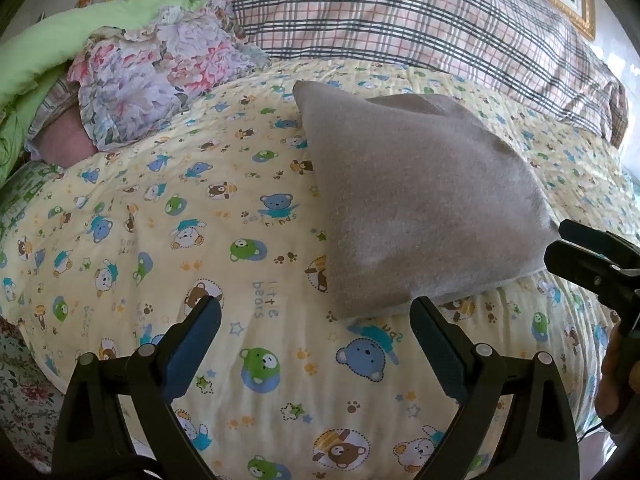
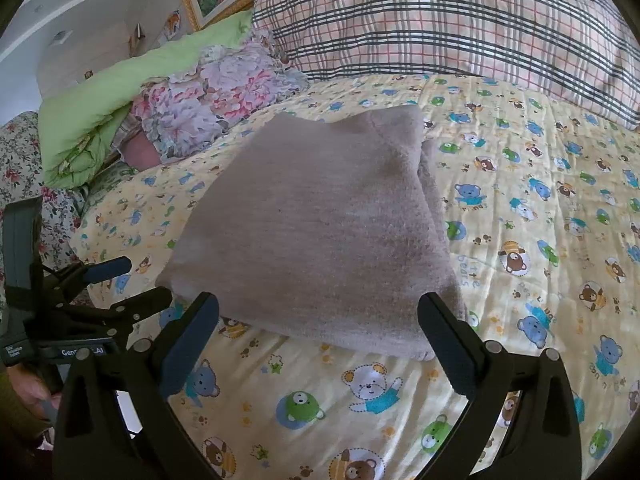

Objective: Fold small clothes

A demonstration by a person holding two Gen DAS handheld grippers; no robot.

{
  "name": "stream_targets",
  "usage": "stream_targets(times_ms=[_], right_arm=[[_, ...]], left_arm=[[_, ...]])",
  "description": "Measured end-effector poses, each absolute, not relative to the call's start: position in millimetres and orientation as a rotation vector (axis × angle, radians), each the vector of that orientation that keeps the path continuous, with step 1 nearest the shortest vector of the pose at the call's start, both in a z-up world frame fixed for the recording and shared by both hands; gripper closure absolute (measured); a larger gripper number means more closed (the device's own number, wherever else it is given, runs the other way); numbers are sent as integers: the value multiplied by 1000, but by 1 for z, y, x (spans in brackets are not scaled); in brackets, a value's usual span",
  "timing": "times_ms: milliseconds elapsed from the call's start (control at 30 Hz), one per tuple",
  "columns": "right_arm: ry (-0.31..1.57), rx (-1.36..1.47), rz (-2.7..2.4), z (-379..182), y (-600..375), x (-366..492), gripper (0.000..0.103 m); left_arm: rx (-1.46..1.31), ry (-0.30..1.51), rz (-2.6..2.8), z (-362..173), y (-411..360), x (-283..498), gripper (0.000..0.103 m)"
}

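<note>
A grey-brown fleecy garment point(image 2: 320, 236), already folded into a thick pad with a second layer peeking out along one side, lies on a yellow quilt point(image 2: 520, 184) printed with little bears. It sits just ahead of the right gripper point(image 2: 318, 320), whose fingers point(image 2: 192, 344) are spread wide, its near hem lying between the two tips (neither tip clearly touches the cloth).

From the left wrist view the same garment point(image 1: 420, 200) lies ahead and toward the right-hand finger of the left gripper point(image 1: 316, 322), which also stands wide apart and holds nothing; the garment's near corner sits just beyond that finger's tip.

Beyond the garment, past both sets of fingers, are a plaid pillow point(image 2: 460, 16), a crumpled floral cloth point(image 1: 160, 68) and a green blanket point(image 2: 120, 92).
</note>
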State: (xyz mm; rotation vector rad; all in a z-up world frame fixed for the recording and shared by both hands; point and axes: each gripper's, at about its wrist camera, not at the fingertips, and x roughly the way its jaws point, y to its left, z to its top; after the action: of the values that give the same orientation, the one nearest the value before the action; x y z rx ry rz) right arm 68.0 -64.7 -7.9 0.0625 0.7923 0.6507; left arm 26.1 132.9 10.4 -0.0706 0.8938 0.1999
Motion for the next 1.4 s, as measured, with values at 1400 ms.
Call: stream_targets(times_ms=[1400], right_arm=[[791,65,662,-4,-58,68,3]], left_arm=[[-75,898,194,13,132,26,7]])
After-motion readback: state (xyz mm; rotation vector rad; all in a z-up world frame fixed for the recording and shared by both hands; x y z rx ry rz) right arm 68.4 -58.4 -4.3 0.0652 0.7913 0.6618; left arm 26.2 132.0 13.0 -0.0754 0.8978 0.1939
